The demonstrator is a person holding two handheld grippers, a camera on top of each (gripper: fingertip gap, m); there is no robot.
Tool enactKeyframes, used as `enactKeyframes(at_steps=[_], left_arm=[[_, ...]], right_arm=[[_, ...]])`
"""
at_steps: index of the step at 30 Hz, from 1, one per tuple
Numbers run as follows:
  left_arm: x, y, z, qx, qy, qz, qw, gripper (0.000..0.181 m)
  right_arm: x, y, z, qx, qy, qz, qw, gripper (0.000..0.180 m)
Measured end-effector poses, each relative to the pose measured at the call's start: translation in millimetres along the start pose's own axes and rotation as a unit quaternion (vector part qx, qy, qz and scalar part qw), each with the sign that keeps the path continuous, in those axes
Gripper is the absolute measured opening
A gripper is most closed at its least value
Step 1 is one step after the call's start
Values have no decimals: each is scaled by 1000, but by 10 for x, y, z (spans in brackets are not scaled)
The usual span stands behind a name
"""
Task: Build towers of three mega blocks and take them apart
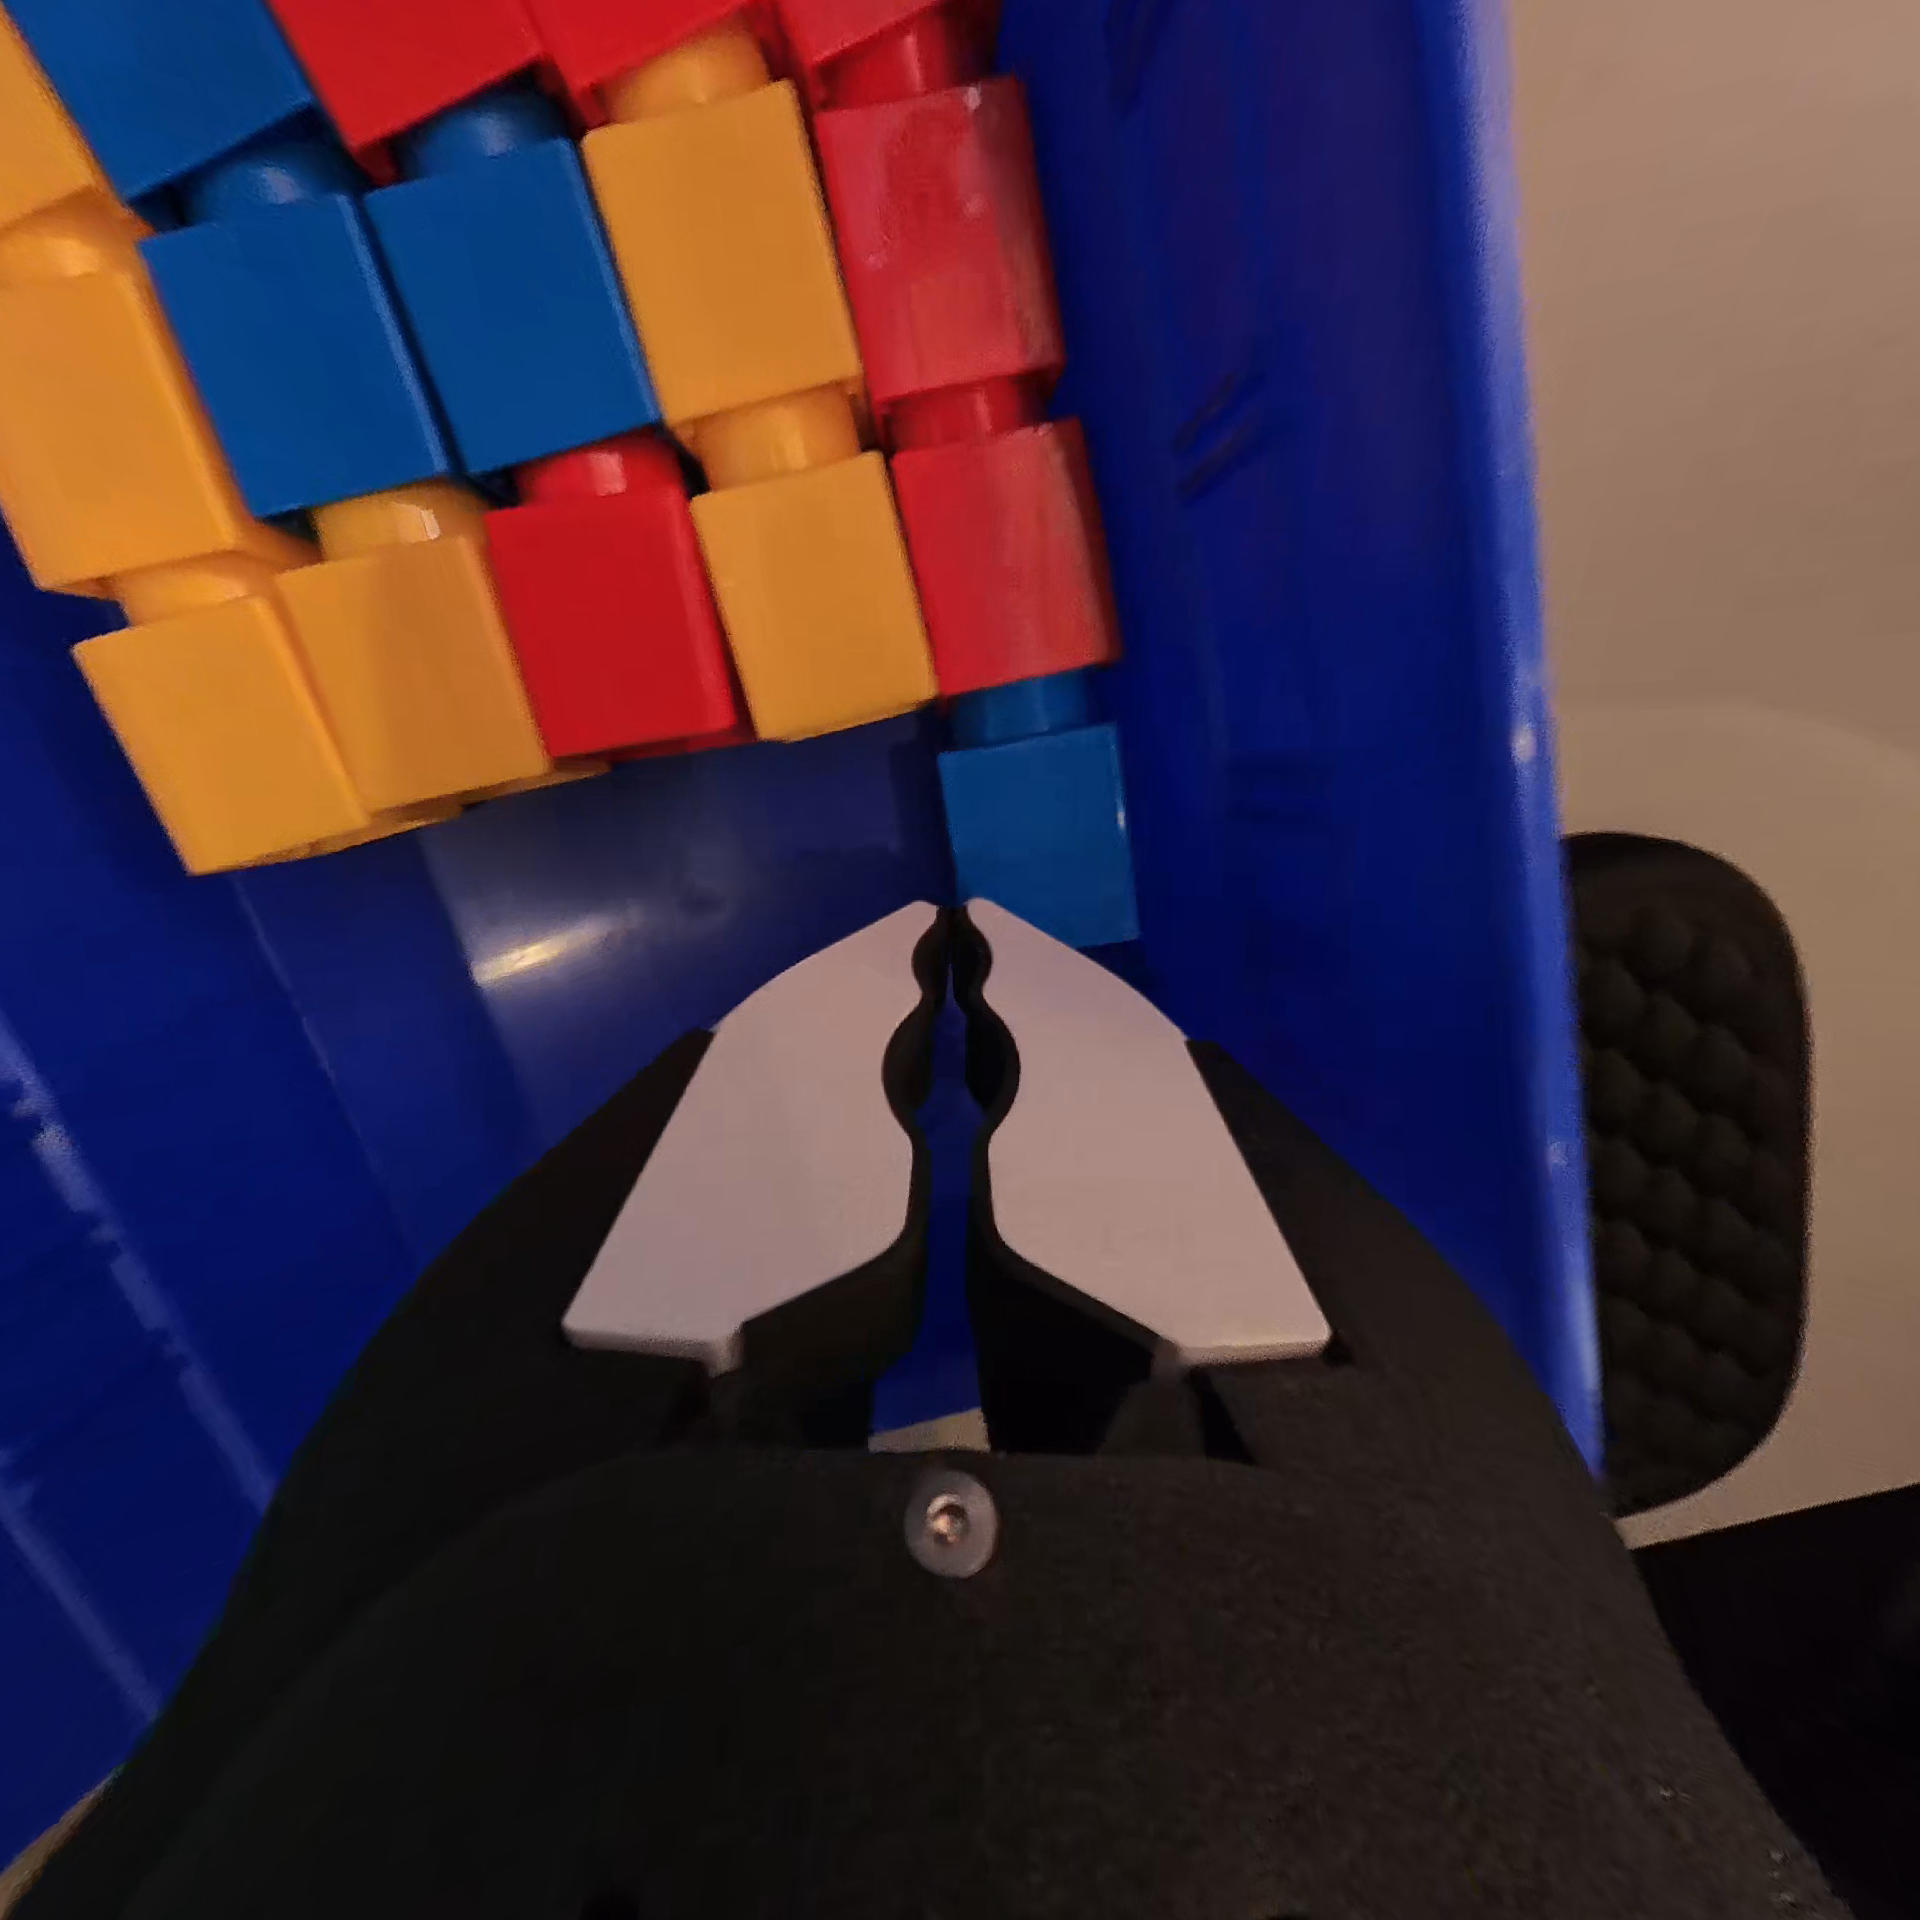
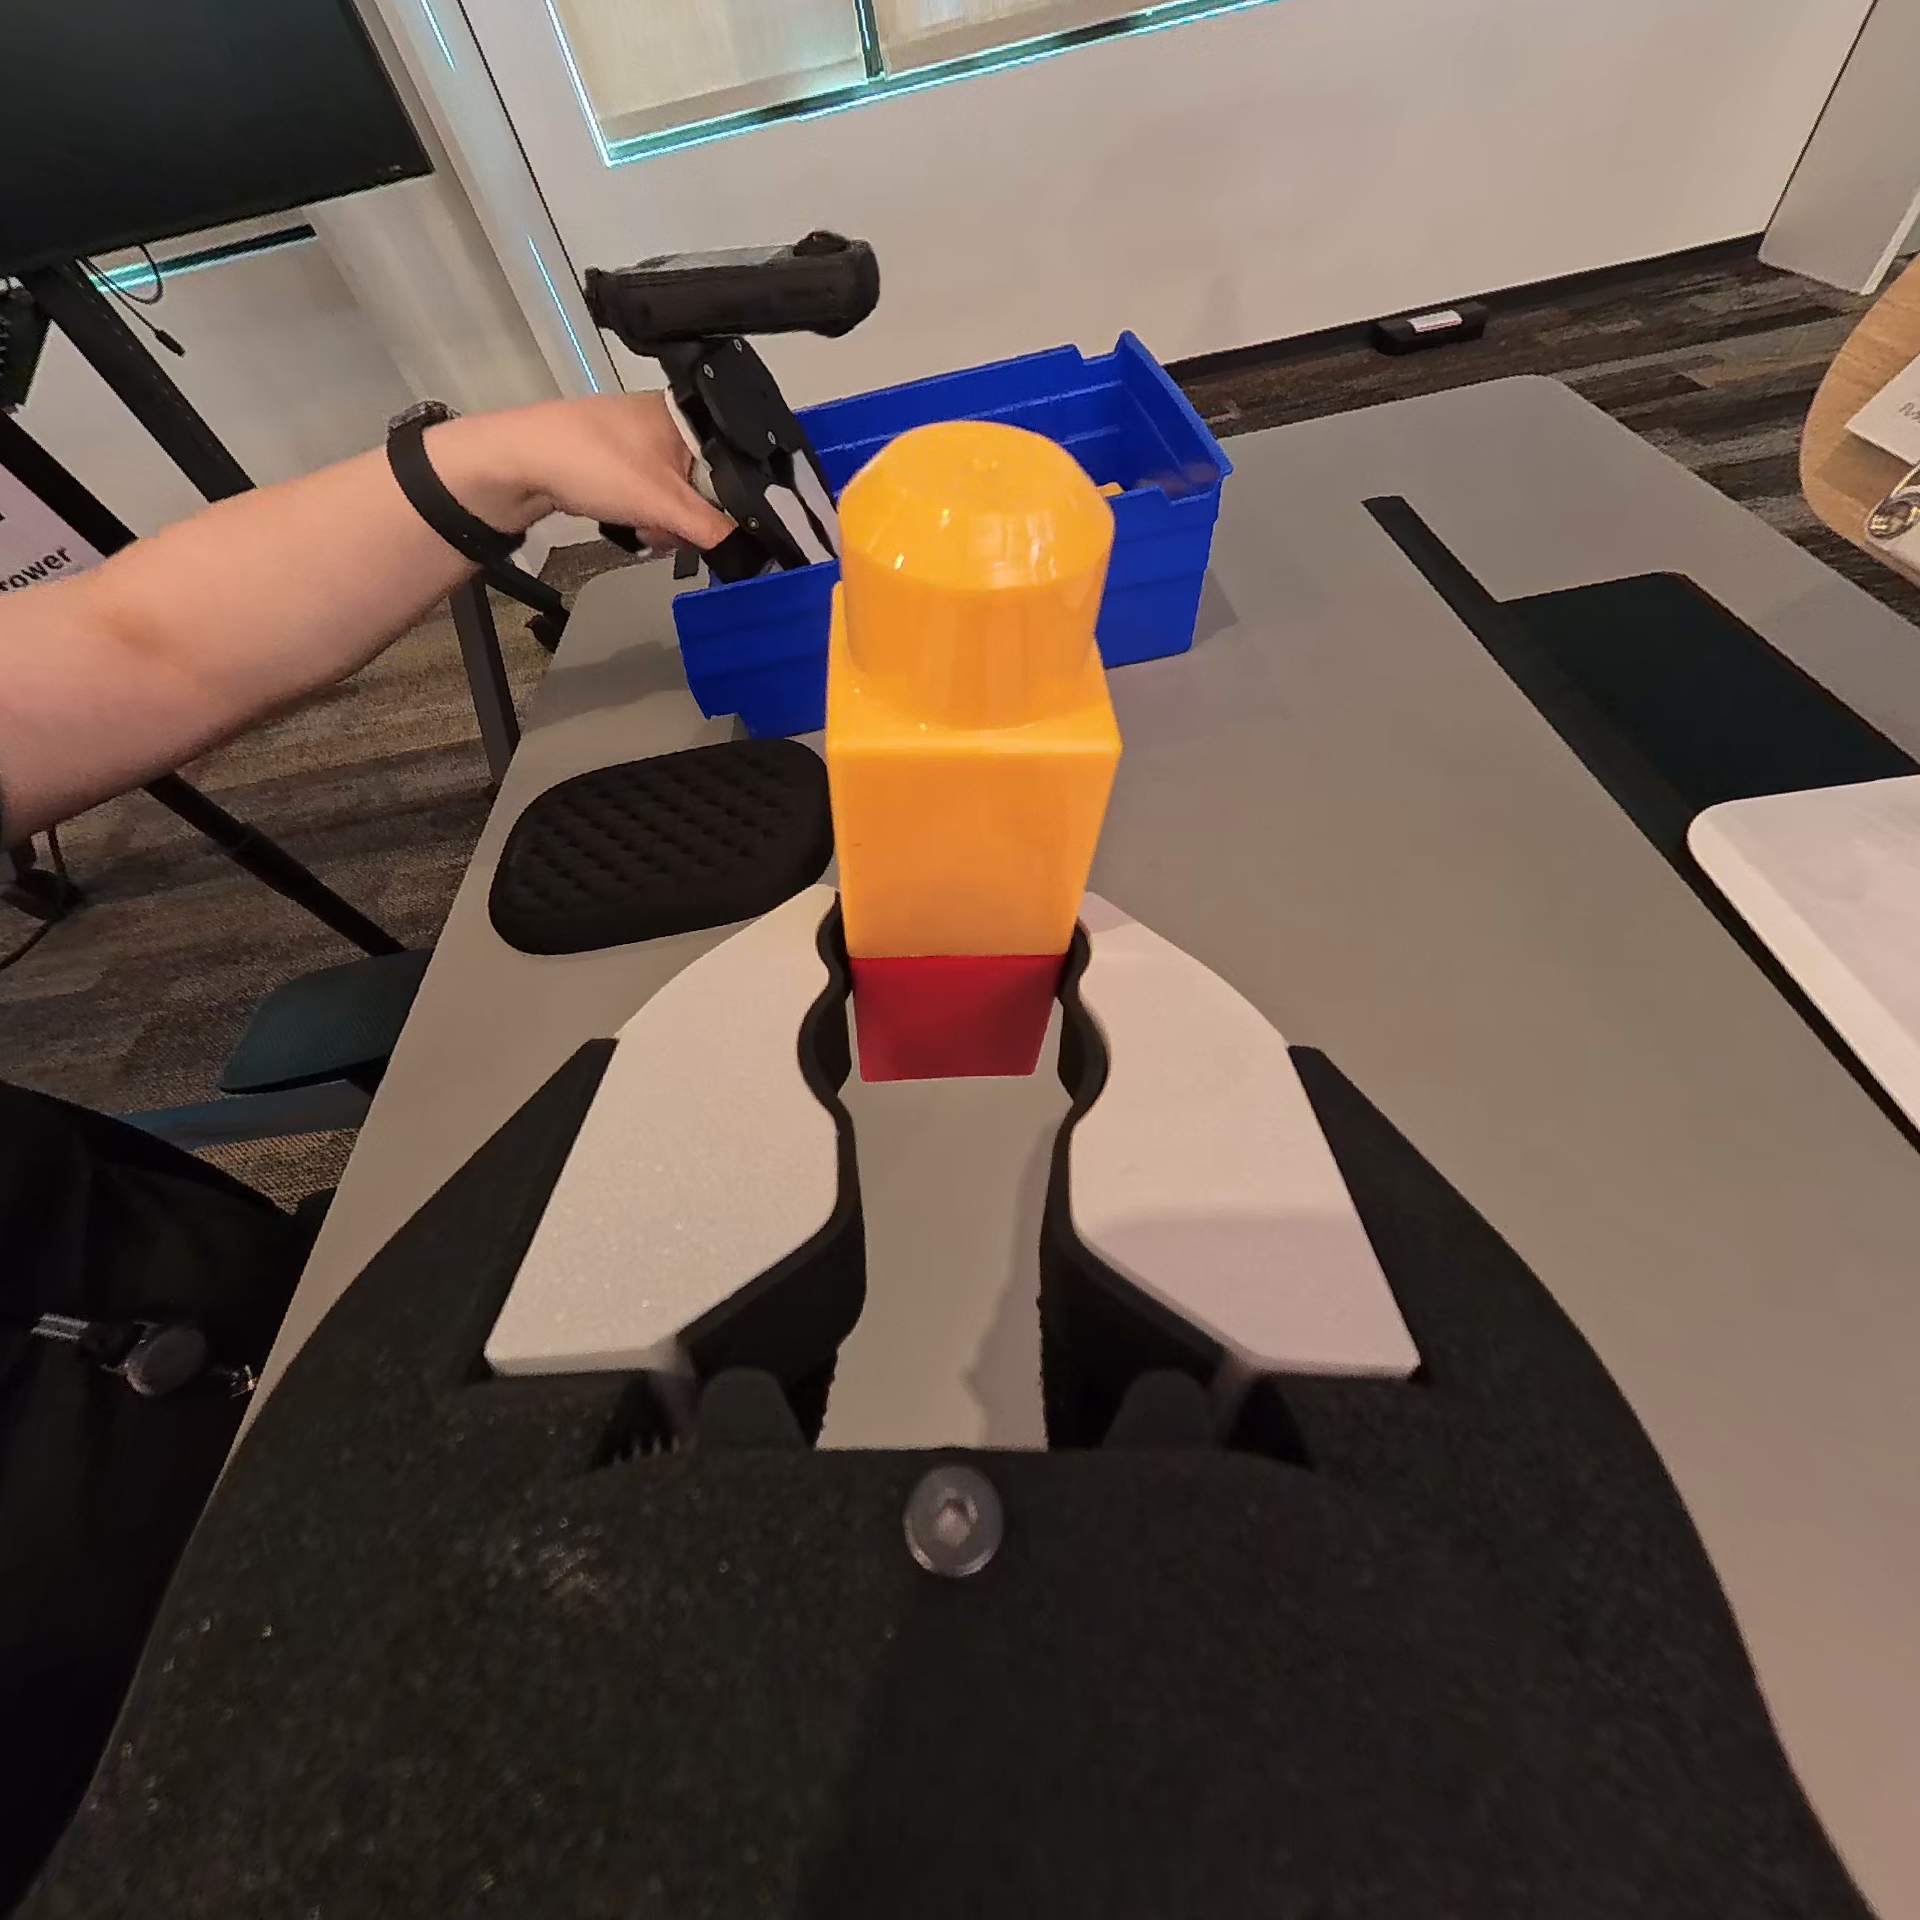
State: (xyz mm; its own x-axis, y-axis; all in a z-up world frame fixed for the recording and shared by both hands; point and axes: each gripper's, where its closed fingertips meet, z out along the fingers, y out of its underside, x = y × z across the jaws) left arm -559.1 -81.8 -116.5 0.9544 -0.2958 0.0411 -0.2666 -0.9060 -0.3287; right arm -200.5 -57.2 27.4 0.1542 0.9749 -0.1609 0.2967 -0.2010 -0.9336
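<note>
In the left wrist view my left gripper (image 1: 954, 912) is shut and empty inside the blue bin (image 1: 1299, 623). Its tips sit just below a blue block (image 1: 1039, 831), the end of a red-red-blue tower (image 1: 977, 395) lying against the bin wall. Several other towers of yellow, blue and red blocks (image 1: 499, 416) lie side by side to the left. In the right wrist view my right gripper (image 2: 956, 997) is shut on the red block (image 2: 951, 1016) of a two-block stack, with a yellow block (image 2: 971, 790) on top, standing on the grey table (image 2: 1351, 883). The left gripper (image 2: 800, 530) shows far off, reaching into the bin (image 2: 935, 644).
A black dimpled pad (image 2: 655, 842) lies on the table between the bin and the stack; it also shows right of the bin in the left wrist view (image 1: 1683, 1143). A person's forearm (image 2: 312, 592) reaches across from the left. A white board (image 2: 1829, 914) lies at the right edge.
</note>
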Motion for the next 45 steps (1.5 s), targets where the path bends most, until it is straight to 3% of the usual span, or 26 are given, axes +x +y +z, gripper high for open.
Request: enactKeyframes(at_steps=[3, 6, 11, 13, 16, 21, 28, 39, 45], left_arm=[[-29, 77, 46, -8, 7, 3, 1000, 17], [24, -89, -31, 56, 43, -25, 997, 19], [335, -281, -216, 100, 165, -78, 978, 25], [305, -204, -109, 66, 132, -68, 987, 25], [192, -79, 62, 19, 61, -43, 997, 39], [139, -89, 67, 11, 35, -33, 999, 47], [196, -47, 67, 0, 67, -36, 997, 41], [102, 32, 20, -31, 40, 5, 999, 43], [162, 22, 16, -20, 71, 31, 997, 45]], right_arm=[[4, -2, -11, -1, 1, -1, 1000, 36], [11, -3, -11, -2, 2, -2, 1000, 36], [35, 42, 3, -12, 4, 2, 1000, 36], [39, 52, 8, -15, 4, 2, 1000, 36], [40, 51, 10, -16, 4, 0, 1000, 36], [29, 58, -4, -18, 1, 1, 1000, 36], [15, 49, -29, -18, -1, -1, 1000, 36], [9, 70, -25, -23, -3, -1, 1000, 36], [15, 80, -19, -26, -4, -1, 1000, 36]])
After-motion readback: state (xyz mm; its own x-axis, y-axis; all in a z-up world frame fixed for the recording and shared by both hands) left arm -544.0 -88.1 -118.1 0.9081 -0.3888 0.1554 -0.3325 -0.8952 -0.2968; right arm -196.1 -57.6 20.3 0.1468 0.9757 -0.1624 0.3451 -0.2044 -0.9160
